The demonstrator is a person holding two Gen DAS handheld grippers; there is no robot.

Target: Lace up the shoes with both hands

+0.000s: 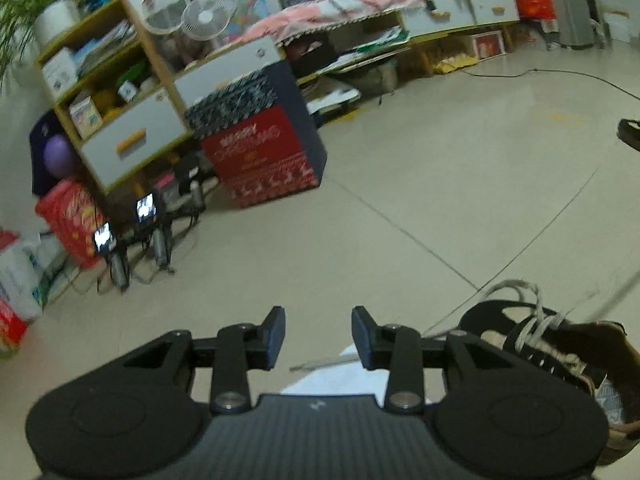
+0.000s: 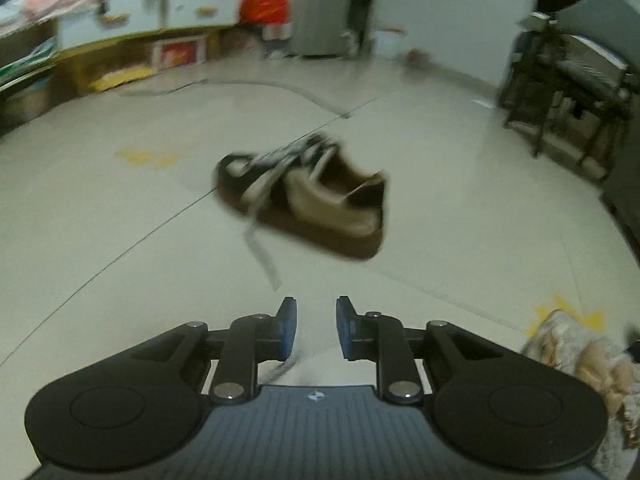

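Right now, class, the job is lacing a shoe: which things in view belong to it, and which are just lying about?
Belongs to the job:
- shoe
- shoelace
- left claw, open
- right claw, open

Just lying about:
- Christmas box
- shelf unit
- desk fan
- purple ball

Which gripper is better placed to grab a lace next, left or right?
Left, probably. The shoe sits right beside the open left gripper, its laces close. The open right gripper faces a shoe farther off.
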